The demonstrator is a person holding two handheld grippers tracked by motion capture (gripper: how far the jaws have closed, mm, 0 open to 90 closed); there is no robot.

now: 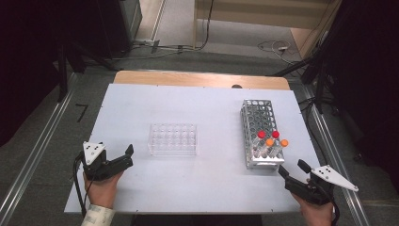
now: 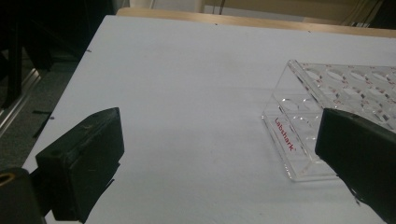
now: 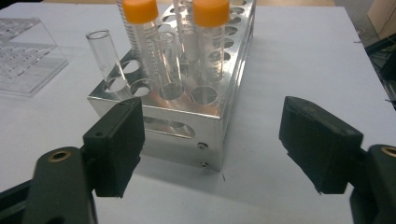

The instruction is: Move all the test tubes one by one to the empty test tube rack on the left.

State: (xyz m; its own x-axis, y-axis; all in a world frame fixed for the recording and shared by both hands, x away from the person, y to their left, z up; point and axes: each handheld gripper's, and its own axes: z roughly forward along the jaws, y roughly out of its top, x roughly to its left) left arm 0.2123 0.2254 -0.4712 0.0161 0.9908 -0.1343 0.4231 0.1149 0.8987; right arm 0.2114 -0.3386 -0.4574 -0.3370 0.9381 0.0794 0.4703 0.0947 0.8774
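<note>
A clear plastic tube rack (image 1: 173, 139) lies empty at the middle of the white table top (image 1: 202, 183). A metal rack (image 1: 260, 134) to its right holds two red-capped tubes (image 1: 261, 134) and two orange-capped tubes (image 1: 269, 141) at its near end. In the right gripper view the orange-capped tubes (image 3: 138, 10) stand behind two uncapped clear tubes (image 3: 105, 53) in the metal rack (image 3: 187, 116). My left gripper (image 1: 128, 157) rests open at the front left, its jaws (image 2: 219, 135) wide apart beside the clear rack (image 2: 336, 98). My right gripper (image 1: 291, 168) is open just in front of the metal rack, nothing between its fingers (image 3: 210, 126).
The table's wooden far edge (image 1: 202, 79) shows beyond the white top. Metal rails (image 1: 33, 160) run along the floor on both sides, and cables (image 1: 273, 46) lie on the floor behind. The clear rack (image 3: 23, 56) sits at the left of the right gripper view.
</note>
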